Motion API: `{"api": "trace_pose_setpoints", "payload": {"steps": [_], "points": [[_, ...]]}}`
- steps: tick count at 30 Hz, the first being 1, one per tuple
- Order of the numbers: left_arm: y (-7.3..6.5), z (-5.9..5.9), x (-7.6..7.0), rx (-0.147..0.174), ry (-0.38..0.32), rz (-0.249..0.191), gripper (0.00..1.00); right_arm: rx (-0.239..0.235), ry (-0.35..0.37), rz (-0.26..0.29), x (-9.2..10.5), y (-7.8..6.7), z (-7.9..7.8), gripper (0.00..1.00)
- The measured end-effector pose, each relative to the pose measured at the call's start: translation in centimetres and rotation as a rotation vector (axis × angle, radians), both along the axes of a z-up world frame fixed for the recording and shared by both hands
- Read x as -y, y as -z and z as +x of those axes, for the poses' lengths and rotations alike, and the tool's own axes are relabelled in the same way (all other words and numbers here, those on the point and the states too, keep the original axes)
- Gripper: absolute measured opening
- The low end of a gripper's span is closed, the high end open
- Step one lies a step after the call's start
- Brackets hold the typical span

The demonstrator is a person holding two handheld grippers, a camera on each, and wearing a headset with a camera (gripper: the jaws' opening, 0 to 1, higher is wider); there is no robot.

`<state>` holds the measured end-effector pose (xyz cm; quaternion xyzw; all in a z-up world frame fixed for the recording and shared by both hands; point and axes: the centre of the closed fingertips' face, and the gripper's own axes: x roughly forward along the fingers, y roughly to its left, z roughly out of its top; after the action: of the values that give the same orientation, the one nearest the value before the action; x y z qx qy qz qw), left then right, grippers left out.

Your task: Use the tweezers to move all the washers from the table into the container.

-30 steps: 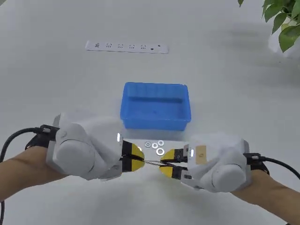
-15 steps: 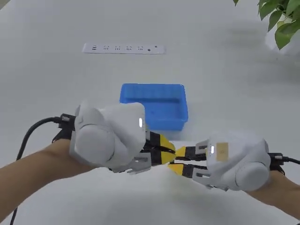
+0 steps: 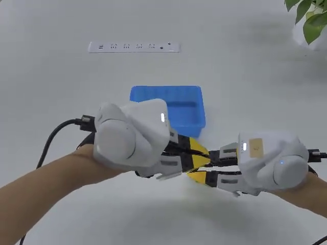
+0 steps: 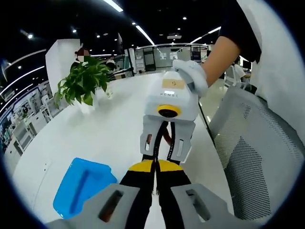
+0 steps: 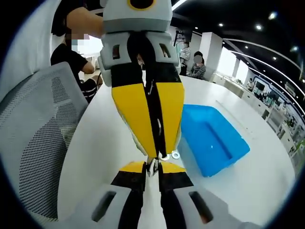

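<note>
Two grippers meet tip to tip over the white table (image 3: 245,76): the left gripper (image 4: 155,167) and the right gripper (image 5: 152,169) each have their jaws drawn narrow onto one pair of tweezers (image 5: 152,163), a thin metal sliver. Two washers (image 5: 175,154) can be counted on the table at 1 o'clock of the right gripper's tips, just beside the single blue container (image 3: 168,99). In the head view that container lies at 12 o'clock of the grippers, one power strip (image 3: 134,47) at 11 o'clock, one plant (image 3: 309,18) at 2 o'clock.
</note>
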<state>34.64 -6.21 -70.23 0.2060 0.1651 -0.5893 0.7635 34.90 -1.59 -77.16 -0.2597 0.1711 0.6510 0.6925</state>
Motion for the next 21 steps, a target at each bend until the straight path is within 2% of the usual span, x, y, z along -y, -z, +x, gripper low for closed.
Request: {"api": "trace_pose_setpoints", "payload": {"steps": [3,6,7,8,9,11,19,21], "points": [[-0.02,0.08,0.03,0.013,-0.001,0.007,0.05,-0.01,-0.008,-0.003,-0.09,0.08,-0.12,0.09],[0.0,0.04,-0.12,-0.006,-0.007,0.0,0.05,-0.008,-0.015,0.0,-0.14,0.07,-0.18,0.08],[0.02,0.01,-0.15,0.0,-0.005,0.002,0.06,-0.008,-0.015,0.002,-0.15,0.07,-0.19,0.08],[0.05,-0.08,-0.18,-0.009,-0.005,0.0,0.06,-0.02,-0.01,0.008,-0.21,0.07,-0.2,0.07],[0.09,-0.26,-0.18,-0.036,-0.009,-0.009,0.06,-0.02,-0.015,0.009,-0.21,0.06,-0.27,0.07],[0.03,-0.17,-0.23,-0.026,-0.01,-0.01,0.06,-0.015,-0.019,0.011,-0.19,0.01,-0.29,0.07],[0.05,-0.3,-0.66,-0.036,0.005,-0.008,0.09,-0.027,-0.017,0.016,-0.23,-0.02,-0.23,0.07],[-0.03,-0.3,-0.76,-0.031,0.008,-0.006,0.09,-0.031,-0.014,0.018,-0.19,-0.01,-0.18,0.07]]}}
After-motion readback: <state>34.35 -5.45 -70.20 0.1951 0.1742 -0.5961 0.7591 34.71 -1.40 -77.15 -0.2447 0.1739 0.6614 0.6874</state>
